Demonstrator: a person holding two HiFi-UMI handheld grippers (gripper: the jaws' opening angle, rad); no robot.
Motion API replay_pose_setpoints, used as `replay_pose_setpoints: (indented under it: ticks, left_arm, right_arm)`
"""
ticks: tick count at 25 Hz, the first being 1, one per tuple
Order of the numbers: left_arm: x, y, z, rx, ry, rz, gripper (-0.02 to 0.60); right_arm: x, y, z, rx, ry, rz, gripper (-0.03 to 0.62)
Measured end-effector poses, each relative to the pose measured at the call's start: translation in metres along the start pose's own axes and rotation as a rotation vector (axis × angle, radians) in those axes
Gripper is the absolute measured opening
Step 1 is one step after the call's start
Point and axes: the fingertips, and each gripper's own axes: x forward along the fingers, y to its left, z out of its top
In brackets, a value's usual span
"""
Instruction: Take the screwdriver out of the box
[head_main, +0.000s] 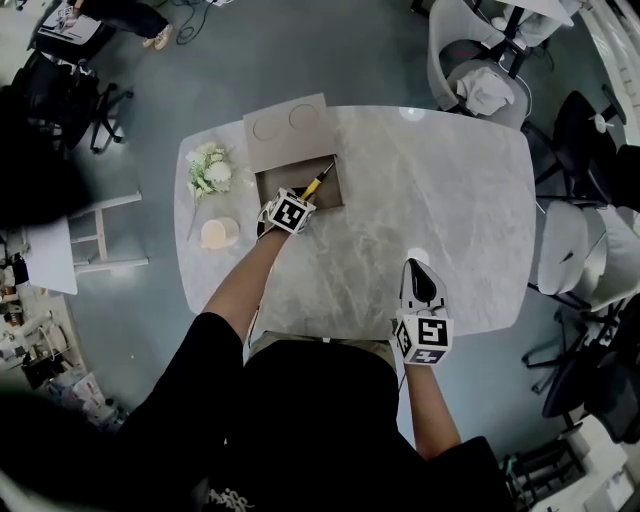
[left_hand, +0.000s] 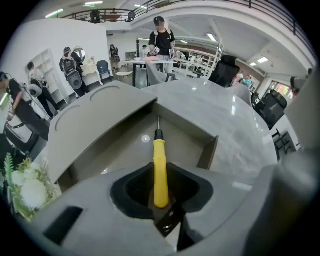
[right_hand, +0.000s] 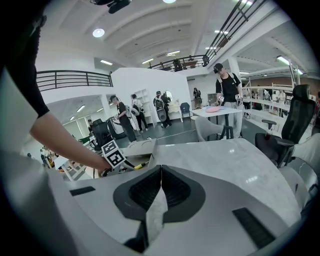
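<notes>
Only the black-and-white square markers on the two gripper cubes count as print. One grey marble table (head_main: 450, 200) carries one open cardboard box (head_main: 337, 190), its lid showing two round outlines. The right gripper (right_hand: 161, 172) hangs over the table's near edge, fingers pressed together. One flower bunch (head_main: 210, 170) and one pale round cup (head_main: 220, 233) sit left of the box. One screwdriver (left_hand: 160, 165) is inside the box, its yellow handle pinched by the left gripper (left_hand: 160, 187).

Ceiling lamps (right_hand: 98, 32) light the room brightly and evenly. On the table (head_main: 430, 190) I see two small white glints, one at its far edge, one toward its near edge. The box (head_main: 290, 135) on the table is shaded inside. Both gripper views bulge, with black corners.
</notes>
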Motion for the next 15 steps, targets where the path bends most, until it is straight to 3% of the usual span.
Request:
replay_pose_setpoints:
  ticks: [7, 15]
  left_arm:
    - [-0.031, -0.006, 0.001, 0.014, -0.080, 0.013, 0.087]
    - [-0.071, -0.013, -0.017, 0.015, -0.157, 0.036, 0.084]
  right_arm:
    - [-0.021, 0.000, -0.011, -0.006, -0.009, -0.027, 0.012]
    - [-0.051, 0.031, -0.010, -0.030, -0.066, -0.037, 0.012]
